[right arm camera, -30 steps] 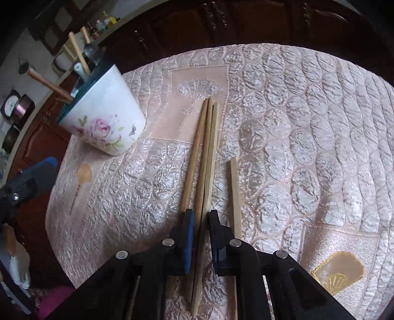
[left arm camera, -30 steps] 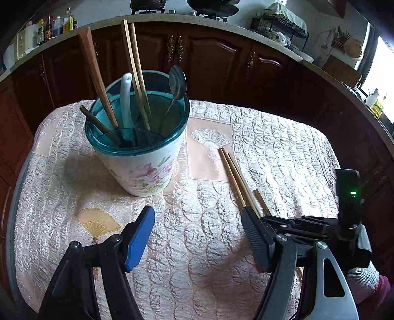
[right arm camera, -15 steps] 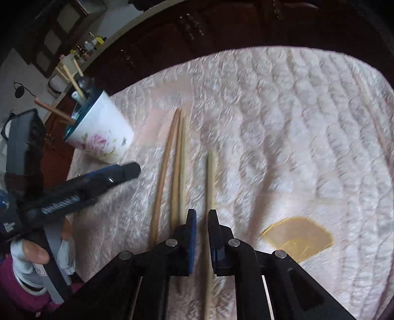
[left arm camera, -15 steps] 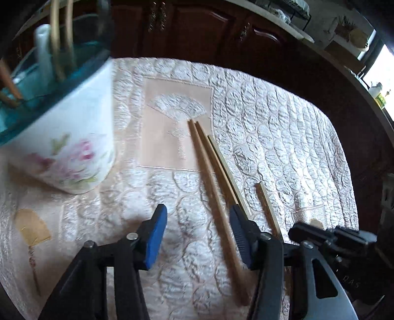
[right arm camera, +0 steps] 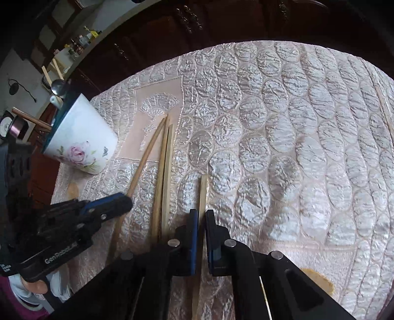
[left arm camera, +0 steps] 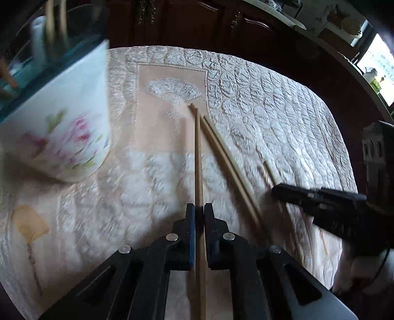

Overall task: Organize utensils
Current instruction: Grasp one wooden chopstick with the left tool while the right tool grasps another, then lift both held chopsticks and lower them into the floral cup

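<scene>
While both grippers worked low over the quilted cloth (right arm camera: 283,128), the largest item on it was the floral holder (right arm camera: 81,137) with a teal insert, standing at the cloth's left side. Inside it stood two pale chopsticks (left arm camera: 55,23), a white spoon handle (left arm camera: 38,37), a metal spoon (right arm camera: 57,86) and a brown wooden handle (right arm camera: 29,118).

Four chopsticks lay loose on the cloth to the right of the holder. The left gripper (left arm camera: 199,211) had its jaws clamped on the darker chopstick (left arm camera: 197,152), now angled away from the pale pair (left arm camera: 221,152) it lay against a second ago, when those jaws stood wide and empty. The right gripper (right arm camera: 201,216) was closed on the short separate chopstick (right arm camera: 204,189); one second earlier it sat over the bundle of three.
</scene>
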A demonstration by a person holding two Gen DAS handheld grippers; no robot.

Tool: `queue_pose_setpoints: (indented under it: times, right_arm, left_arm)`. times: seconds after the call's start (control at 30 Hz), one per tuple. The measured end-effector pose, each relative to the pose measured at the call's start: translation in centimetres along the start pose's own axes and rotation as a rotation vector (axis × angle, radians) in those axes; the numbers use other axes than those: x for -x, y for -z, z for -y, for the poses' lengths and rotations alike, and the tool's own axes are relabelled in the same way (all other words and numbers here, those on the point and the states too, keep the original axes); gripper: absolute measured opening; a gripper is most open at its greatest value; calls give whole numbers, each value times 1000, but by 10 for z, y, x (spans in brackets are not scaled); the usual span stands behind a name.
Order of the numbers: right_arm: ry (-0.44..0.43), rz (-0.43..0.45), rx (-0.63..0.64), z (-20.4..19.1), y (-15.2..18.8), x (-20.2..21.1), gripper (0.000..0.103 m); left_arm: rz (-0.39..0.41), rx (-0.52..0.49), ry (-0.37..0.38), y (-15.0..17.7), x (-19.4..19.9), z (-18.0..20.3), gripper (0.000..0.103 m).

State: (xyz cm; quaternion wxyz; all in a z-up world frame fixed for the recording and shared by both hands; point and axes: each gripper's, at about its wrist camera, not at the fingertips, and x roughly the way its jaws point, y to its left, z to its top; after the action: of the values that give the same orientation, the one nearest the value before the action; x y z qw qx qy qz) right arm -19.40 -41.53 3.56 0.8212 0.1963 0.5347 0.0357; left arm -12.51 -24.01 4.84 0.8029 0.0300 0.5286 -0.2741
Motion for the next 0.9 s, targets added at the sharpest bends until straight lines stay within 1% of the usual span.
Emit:
queue_pose_setpoints:
  times: [0.13,0.23,0.27,0.3,0.33,0.37,0.43,0.5,0.57,0.63,0.7,0.73,0.77,0.8,0.83,0.87,0.9]
  right_arm:
    - [33,-18,3,12,19,18,8]
    - [57,-28,10,14,22,21,11]
    - [60,-25,12,16,23,24,14]
    - [61,-21,15,16,21,25,19]
    - [62,-21,17,14,13,19,19]
    - [64,-24,20,14,10,17,19]
    - [72,-37,21,11,2,8,19]
    - [66,-42,18,10,-3,4,19]
    - [67,-47,26,7,-7,-2,19]
    - [63,-43,35,6,-11,-6,19]
    - [43,-33,31,6,-12,-10,19]
    - [28,-27,28,8,-12,-10,16]
    - [24,-24,29,7,-13,-11,14]
    - [25,-20,33,8,-13,-9,10]
    - [24,-14,32,10,-13,-5,9]
    - [18,-8,29,12,-13,0,9]
    - [3,1,27,11,-14,6,9]
  left_arm:
    - [-43,-19,9,35,20,-13,7]
    - [-99,5,19,53,22,-23,7]
    - [-108,13,28,54,23,-27,8]
    - [-106,14,21,53,23,-28,11]
    - [-90,7,6,50,24,-29,17]
    - [-79,4,-1,47,25,-29,20]
    - [-50,10,-4,36,24,-29,34]
    - [-24,-6,-5,22,18,-25,41]
    - [-10,-32,-39,8,10,-21,42]
    - [-18,-62,-64,-3,-2,-17,42]
    - [-23,-104,-105,-11,-14,-10,42]
    - [-33,-130,-132,-14,-21,-6,42]
    - [-36,-142,-140,-15,-26,-5,42]
    - [-31,-149,-141,-15,-27,-5,40]
    - [-20,-153,-136,-16,-28,-5,24]
    - [-15,-152,-132,-17,-27,-7,14]
    - [-20,-139,-116,-18,-24,-10,7]
